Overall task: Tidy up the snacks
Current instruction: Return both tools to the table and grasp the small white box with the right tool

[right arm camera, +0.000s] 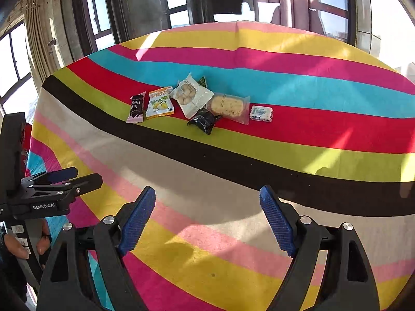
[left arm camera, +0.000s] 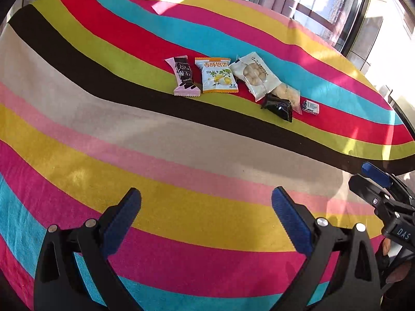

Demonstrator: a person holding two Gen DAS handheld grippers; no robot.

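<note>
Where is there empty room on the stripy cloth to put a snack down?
The near side of the cloth, from the black stripe back to both grippers, is bare. So is the blue stripe behind the snacks. It is crowded along the red stripe, from the pink packet to the small white packet.
</note>
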